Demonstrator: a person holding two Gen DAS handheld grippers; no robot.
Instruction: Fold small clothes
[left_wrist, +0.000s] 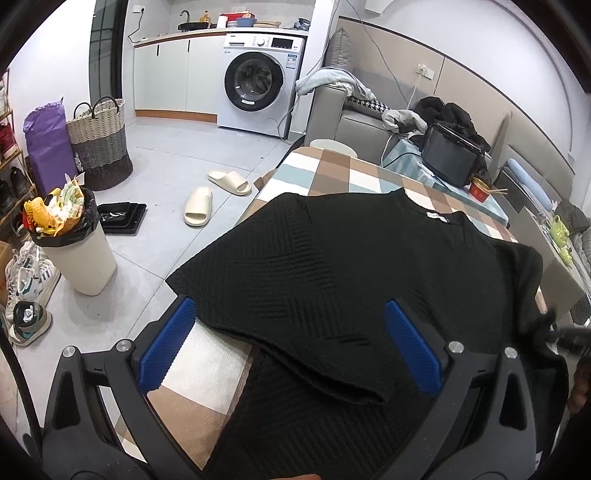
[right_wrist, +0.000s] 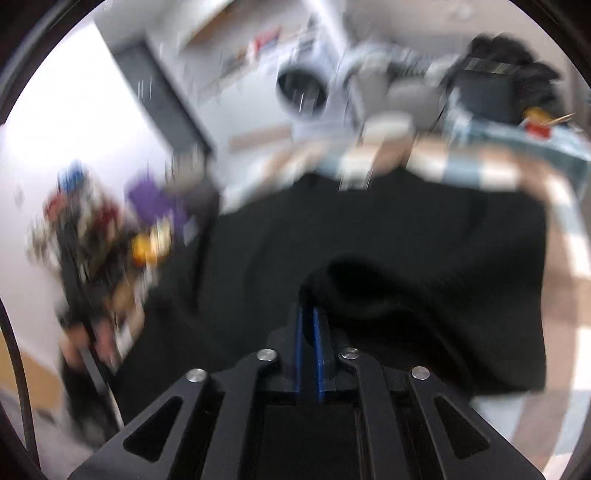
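My right gripper (right_wrist: 309, 314) pinches the black top (right_wrist: 406, 240); my left gripper (left_wrist: 290, 339) hangs open over it

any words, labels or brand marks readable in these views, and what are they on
No text reads clearly in either view.
Washer: a brand mark, panel print and a blue sticker, all too small to read.
Black top: a white neck label, too small to read.
Red bowl: a pale mark, unreadable.
Sneaker: green stripes, no legible word.
Right wrist view: too blurred to read anything.
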